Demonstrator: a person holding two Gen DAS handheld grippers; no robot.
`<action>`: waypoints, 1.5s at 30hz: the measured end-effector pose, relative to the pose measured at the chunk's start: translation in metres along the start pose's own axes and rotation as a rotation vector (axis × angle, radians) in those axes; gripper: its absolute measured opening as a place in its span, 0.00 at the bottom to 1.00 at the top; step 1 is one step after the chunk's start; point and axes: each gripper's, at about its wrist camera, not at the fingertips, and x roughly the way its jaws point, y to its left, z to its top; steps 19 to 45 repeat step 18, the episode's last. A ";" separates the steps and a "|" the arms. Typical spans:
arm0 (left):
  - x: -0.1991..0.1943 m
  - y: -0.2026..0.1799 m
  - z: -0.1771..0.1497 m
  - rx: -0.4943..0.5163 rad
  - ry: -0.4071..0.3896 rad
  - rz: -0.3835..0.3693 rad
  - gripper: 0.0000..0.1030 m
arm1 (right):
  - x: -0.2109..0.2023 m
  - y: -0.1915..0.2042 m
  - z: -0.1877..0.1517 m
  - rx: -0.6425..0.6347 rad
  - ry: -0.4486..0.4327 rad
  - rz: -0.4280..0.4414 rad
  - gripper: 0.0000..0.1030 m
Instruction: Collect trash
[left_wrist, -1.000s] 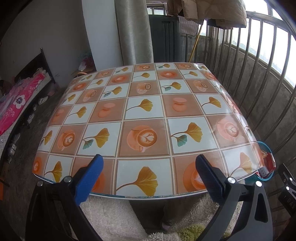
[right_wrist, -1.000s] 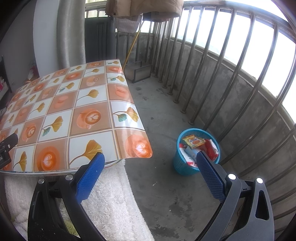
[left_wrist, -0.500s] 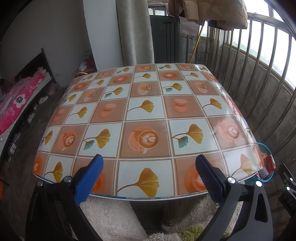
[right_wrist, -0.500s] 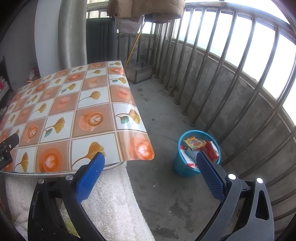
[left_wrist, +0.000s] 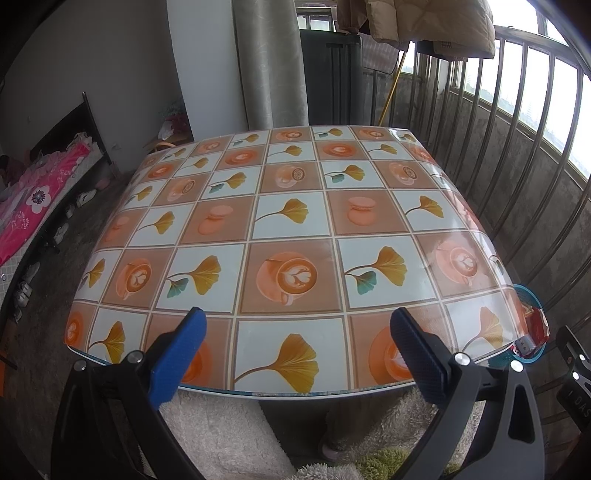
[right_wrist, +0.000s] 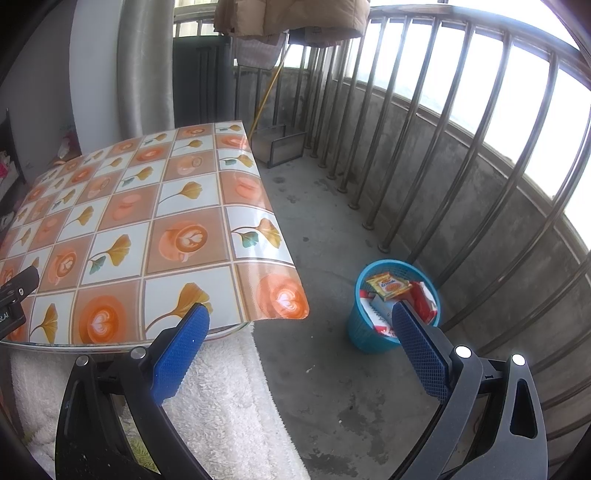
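Now both claws wide open, empty: left claw (left_wrist: 295, 345) w/ table (left_wrist: 295, 221), right claw (right_wrist: 301, 343) nr bin (right_wrist: 360, 334).

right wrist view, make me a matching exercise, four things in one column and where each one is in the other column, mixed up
Things:
1. blue basket
2. yellow snack packet
3. patterned tablecloth
4. white fluffy rug

Places:
a. spread over the table top
b. on the concrete floor beside the railing
c. on the floor beneath the table's near edge
d. on top of the trash inside the basket

Pairs: 1-b, 2-d, 3-a, 4-c
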 end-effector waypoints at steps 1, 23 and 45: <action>0.000 0.000 0.000 -0.001 0.000 0.000 0.95 | 0.000 0.001 0.000 0.000 0.000 -0.001 0.92; 0.001 0.001 -0.001 -0.002 0.004 -0.005 0.95 | 0.000 0.000 -0.001 0.003 0.000 -0.001 0.92; 0.001 0.001 -0.001 -0.002 0.004 -0.005 0.95 | 0.000 0.000 -0.001 0.003 0.000 -0.001 0.92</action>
